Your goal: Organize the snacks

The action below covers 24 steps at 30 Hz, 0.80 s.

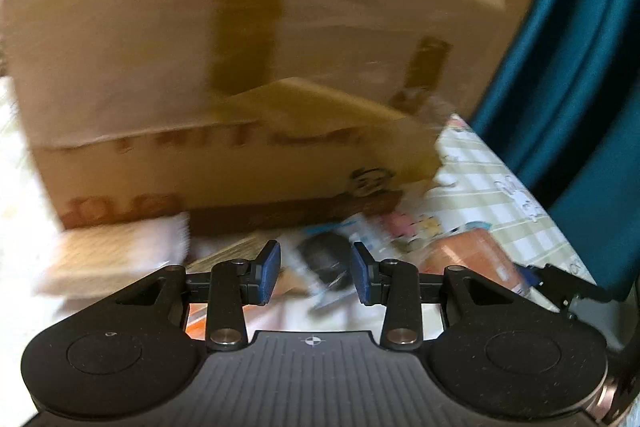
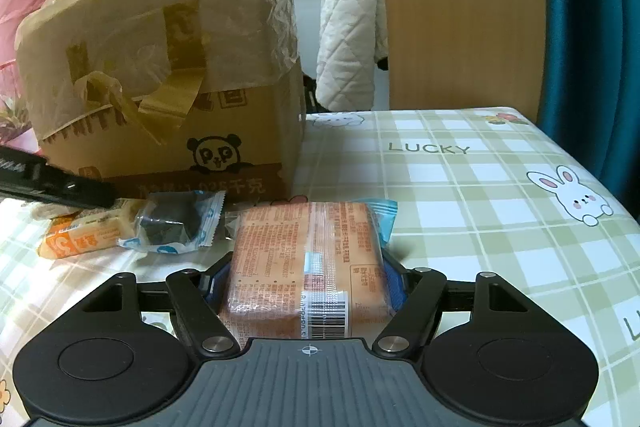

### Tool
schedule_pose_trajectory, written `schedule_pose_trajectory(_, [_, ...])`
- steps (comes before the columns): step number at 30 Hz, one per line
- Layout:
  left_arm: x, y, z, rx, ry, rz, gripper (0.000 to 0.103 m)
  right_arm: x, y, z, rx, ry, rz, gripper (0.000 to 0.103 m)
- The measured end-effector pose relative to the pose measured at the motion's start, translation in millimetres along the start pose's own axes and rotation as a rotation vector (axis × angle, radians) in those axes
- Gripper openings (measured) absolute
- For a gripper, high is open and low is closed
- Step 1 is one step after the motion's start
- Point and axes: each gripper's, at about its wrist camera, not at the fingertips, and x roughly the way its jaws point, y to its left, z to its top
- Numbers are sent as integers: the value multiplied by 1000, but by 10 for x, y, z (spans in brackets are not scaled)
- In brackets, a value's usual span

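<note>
Nearest us, in the right wrist view, the orange pack (image 2: 306,267) sits between the jaws of our right gripper (image 2: 310,279), barcode end toward the camera and its long axis running forward along the fingers. The jaws press on its two long sides, pinching it, with a blue pad (image 2: 394,287) showing against its right flank. We cannot tell whether the pack is lifted or rests on the tablecloth (image 2: 480,187).

Beyond it, to the left, the dark snack (image 2: 176,223) lies in its clear wrapper with blue print, and further left the small orange bar (image 2: 86,233), both just in front of the box (image 2: 168,87). The box stands ahead and left of the held pack, its top flaps taped and folded, so we judge the coming move goes forward, left and up.

In the blurred left wrist view, our left gripper (image 1: 316,277) has its jaws spread and holds nothing. The dark snack (image 1: 326,263) lies straight ahead between the fingers, making the left hand nearer to it. The box (image 1: 224,87) fills the view behind.
</note>
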Motion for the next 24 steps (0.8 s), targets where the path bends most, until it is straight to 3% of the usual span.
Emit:
schedule_pose_trajectory(6, [318,-210,154,56,-2,-8,40,-42,-115,-7,79,-25,-6,67])
schedule_pose_trajectory(12, [621,-164,178,39,53,-1,41,-57,-170,-11,107,-32,9,67])
schedule_pose_trajectory(24, [450,-257,-202,11,160,-132,41,-50,-147,-14,101,-25,7,67])
